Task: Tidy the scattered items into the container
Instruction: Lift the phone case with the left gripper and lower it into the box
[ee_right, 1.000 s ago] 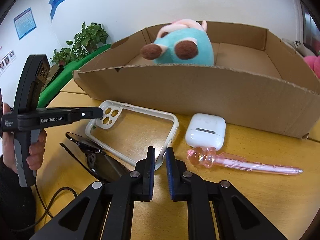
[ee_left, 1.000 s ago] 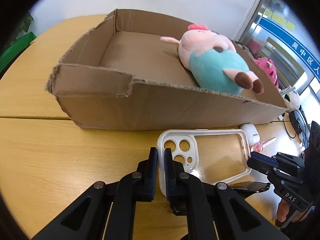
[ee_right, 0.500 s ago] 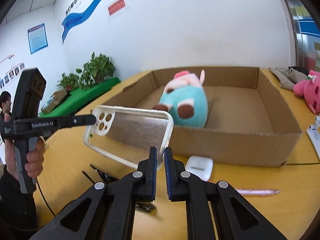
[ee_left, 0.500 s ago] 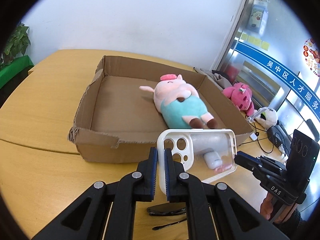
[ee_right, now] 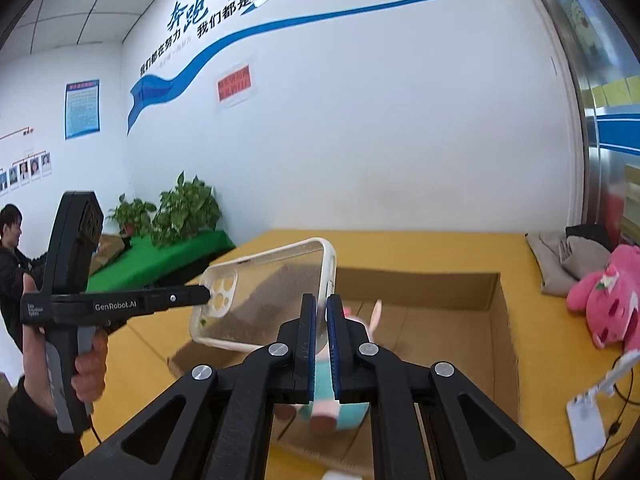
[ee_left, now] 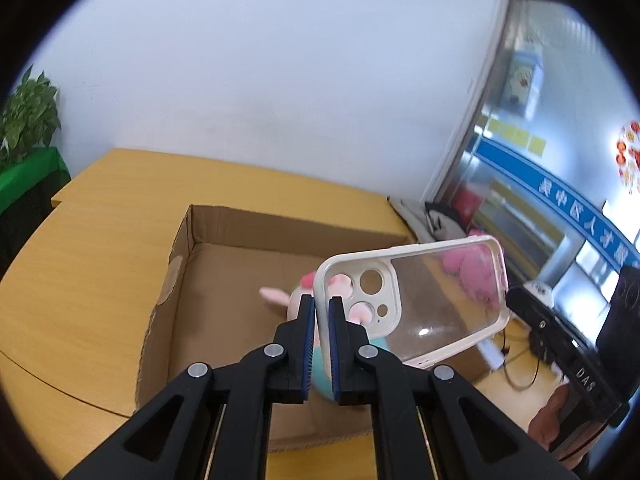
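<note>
The clear phone case (ee_left: 416, 304) with its white rim hangs in the air above the cardboard box (ee_left: 224, 280), held at both ends and tilted, its camera cut-outs toward the left gripper. The left gripper (ee_left: 321, 320) is clamped on the rim at the camera-hole end, its blue-padded fingers (ee_left: 307, 332) pressed against either side of the edge. In the right wrist view the same case (ee_right: 264, 296) is pinched at its opposite end by the right gripper (ee_right: 320, 320), which is likewise closed on the white rim, with the left tool's black nose touching the cut-out corner. Beneath the case, inside the box, lies a pink pig plush in a teal outfit (ee_right: 336, 396), largely hidden behind the fingers and blurred. The box sits on a yellow wooden table (ee_left: 100, 248). Off to the right of the box on the table rests a pink bear plush (ee_right: 612, 304), with a heap of grey cloth (ee_right: 568, 260) behind it and a white card on a cable (ee_right: 586, 428) nearer the camera. Potted plants (ee_right: 180, 212) stand against the white wall.
</note>
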`<state>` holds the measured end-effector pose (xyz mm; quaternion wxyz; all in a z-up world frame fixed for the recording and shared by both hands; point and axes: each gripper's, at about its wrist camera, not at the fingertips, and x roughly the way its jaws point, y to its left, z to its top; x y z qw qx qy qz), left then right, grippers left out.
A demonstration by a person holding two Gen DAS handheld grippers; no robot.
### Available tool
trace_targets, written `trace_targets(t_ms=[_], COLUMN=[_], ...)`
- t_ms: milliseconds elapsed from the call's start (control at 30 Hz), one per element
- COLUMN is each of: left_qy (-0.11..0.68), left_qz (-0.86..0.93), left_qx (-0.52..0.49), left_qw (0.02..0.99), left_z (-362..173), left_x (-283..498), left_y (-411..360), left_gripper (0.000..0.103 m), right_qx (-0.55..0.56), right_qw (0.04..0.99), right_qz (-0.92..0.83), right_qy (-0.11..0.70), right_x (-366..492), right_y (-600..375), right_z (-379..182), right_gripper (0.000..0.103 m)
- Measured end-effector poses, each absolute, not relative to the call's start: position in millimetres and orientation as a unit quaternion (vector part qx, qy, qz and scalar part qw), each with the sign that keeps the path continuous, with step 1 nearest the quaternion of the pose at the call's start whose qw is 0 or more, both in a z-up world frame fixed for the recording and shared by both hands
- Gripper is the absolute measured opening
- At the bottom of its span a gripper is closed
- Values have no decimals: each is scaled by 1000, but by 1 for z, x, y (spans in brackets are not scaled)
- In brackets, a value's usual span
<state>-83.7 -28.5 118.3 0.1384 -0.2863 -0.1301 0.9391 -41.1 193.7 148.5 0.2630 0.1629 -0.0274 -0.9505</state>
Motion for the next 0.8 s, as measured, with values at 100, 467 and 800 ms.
trace_targets(t_ms=[100, 467, 800], left_qy=[-117, -122, -120], left_qz=[942, 926, 914], left_qx=[-289, -343, -383], left_qw=[124, 103, 63], left_z=[115, 82, 66], left_x=[-94, -118, -124], left_y=[-21, -38, -60], left_gripper=[5, 5, 5], right_qx=[166, 259, 294], right_qw=[258, 277, 303], right_qz=[-951, -923, -904], right_qy=[-41, -58, -62], right_x=[-54, -94, -97], right_y=[196, 183, 162], right_z=[141, 85, 69], right_gripper=[7, 6, 6])
